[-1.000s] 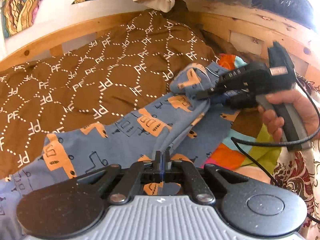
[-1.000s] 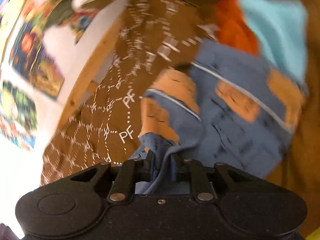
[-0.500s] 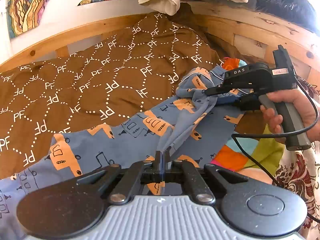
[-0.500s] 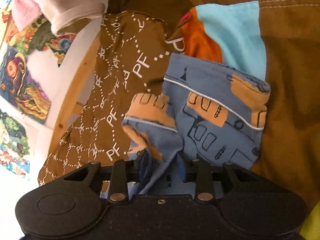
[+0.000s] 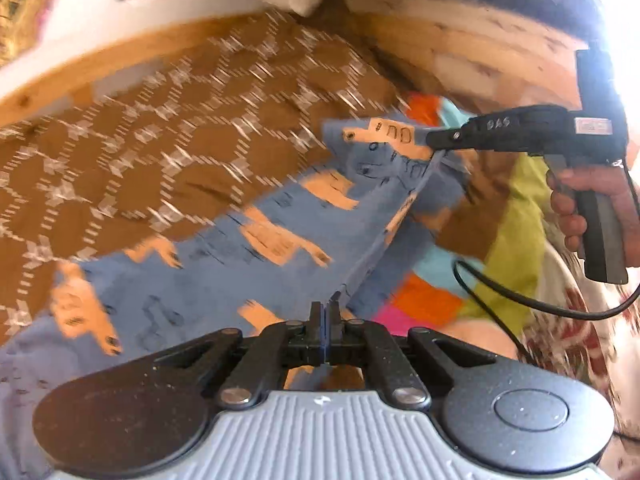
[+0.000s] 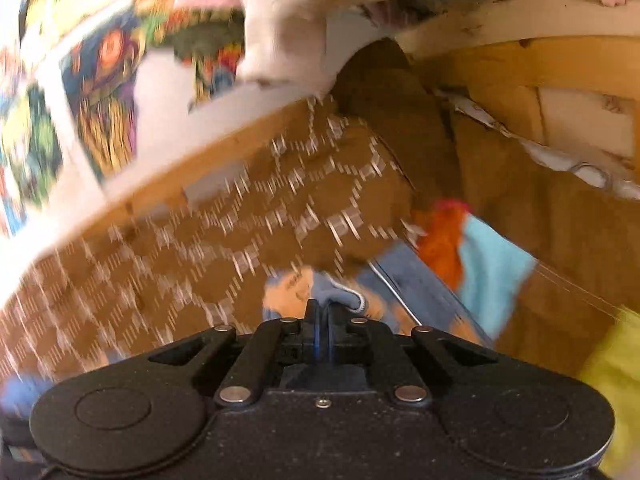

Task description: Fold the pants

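The blue pants (image 5: pixel 256 264), printed with orange vehicles, lie spread across the brown patterned bedspread (image 5: pixel 160 152), running from the near left toward the far right of the left wrist view. The left gripper (image 5: pixel 325 312) is clenched on a fold of the pants at the near edge, its fingers pressed together with blue cloth caught between them. From that pinch a taut ridge of fabric rises toward the far right, where the right gripper (image 5: pixel 434 148) grips the other end, lifted above the bed beside a patchwork blanket (image 5: pixel 516 208) of green, orange, pink and turquoise. A hand (image 5: pixel 592 200) wraps the handle of that tool, and a black cable (image 5: pixel 520 300) loops down from it. In the right wrist view the right gripper (image 6: pixel 322 312) is likewise closed on pants (image 6: pixel 408 284) cloth, a stitched hem bunched just beyond its tips. Beyond the bedspread (image 6: pixel 280 220) runs a wooden bed frame (image 5: pixel 460 40), with pale cloth (image 6: pixel 320 20) hanging over it. Both views are motion-blurred.
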Tool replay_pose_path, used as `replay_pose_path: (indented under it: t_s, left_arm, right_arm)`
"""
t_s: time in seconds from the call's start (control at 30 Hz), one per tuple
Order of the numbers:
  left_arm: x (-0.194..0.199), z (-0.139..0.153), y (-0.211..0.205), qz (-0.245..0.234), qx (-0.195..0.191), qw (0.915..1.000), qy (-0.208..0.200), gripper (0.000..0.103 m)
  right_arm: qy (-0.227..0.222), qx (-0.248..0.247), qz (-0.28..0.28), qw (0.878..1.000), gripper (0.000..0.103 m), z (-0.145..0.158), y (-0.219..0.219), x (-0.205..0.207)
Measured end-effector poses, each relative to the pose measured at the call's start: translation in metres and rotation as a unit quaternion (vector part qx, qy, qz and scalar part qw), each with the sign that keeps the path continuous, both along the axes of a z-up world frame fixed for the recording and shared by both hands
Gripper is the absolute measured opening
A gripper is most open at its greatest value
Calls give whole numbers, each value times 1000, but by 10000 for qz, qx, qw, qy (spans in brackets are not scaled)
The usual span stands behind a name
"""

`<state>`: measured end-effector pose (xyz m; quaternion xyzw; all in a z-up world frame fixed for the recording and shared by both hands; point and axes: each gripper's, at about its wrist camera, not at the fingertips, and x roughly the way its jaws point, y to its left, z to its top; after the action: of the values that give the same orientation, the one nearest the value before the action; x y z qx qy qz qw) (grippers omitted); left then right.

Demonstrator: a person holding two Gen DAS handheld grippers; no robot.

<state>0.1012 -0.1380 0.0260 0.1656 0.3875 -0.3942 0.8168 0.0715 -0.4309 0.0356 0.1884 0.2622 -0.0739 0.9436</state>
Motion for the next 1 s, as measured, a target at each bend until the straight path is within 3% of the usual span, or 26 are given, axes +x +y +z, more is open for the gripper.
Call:
replay_pose_path:
  t_s: [0.1, 0.17, 0.2, 0.23, 0.27, 0.3, 0.47, 0.53, 0.67, 0.77, 0.87, 0.93, 1.0]
  left_arm:
    - [0, -15, -5, -330, 51, 9990, 313, 1]
    - [5, -15, -3, -472, -73, 9976, 496, 15]
    - [11, -12, -3, -525, -142, 9969, 570, 39]
    - [19, -7, -3, -528, -243, 9966, 587, 65]
    - [27, -3, -5, -491, -340, 9967, 553, 72]
    - [38, 2, -8, -483, -444, 9964, 531, 73]
    - [107, 17, -48, -520, -1006, 9908, 742, 77]
    - [138, 11, -71, -572, -1138, 9846, 1197, 77]
    - [195, -7, -111, -437, -1361, 9646, 2219, 77]
    - [221, -24, -137, -485, -1053, 9551, 2728, 77]
    - [233, -40, -153, -601, -865, 9391, 3270, 61]
    - [236, -46, -159, -686, -930, 9274, 3557, 43]
    - [238, -51, -161, -692, -1023, 9168, 3799, 37]
  right_arm:
    - [644, 105, -147, 9978, 8, -31, -6, -9]
    - [758, 650, -254, 9947, 12, -47, -15, -18]
    - [633, 834, -284, 9941, 16, -49, -18, -24]
    - [536, 928, -252, 9939, 29, -49, -20, -27]
    - [428, 991, -184, 9940, 39, -48, -22, -30]
    - [346, 1026, -124, 9940, 42, -48, -23, -32]
    - [186, 1194, -21, 9927, 48, -46, -28, -29]
    - [79, 1407, -61, 9900, 50, -44, -37, -29]
    - [-92, 2091, -156, 9777, 57, -48, -57, -22]
    - [-105, 2428, -204, 9698, 57, -53, -68, -19]
    - [-135, 2537, -179, 9670, 57, -54, -73, -18]
    - [-163, 2624, -185, 9646, 57, -55, -76, -17]
    - [-227, 2741, -205, 9612, 57, -56, -78, -18]
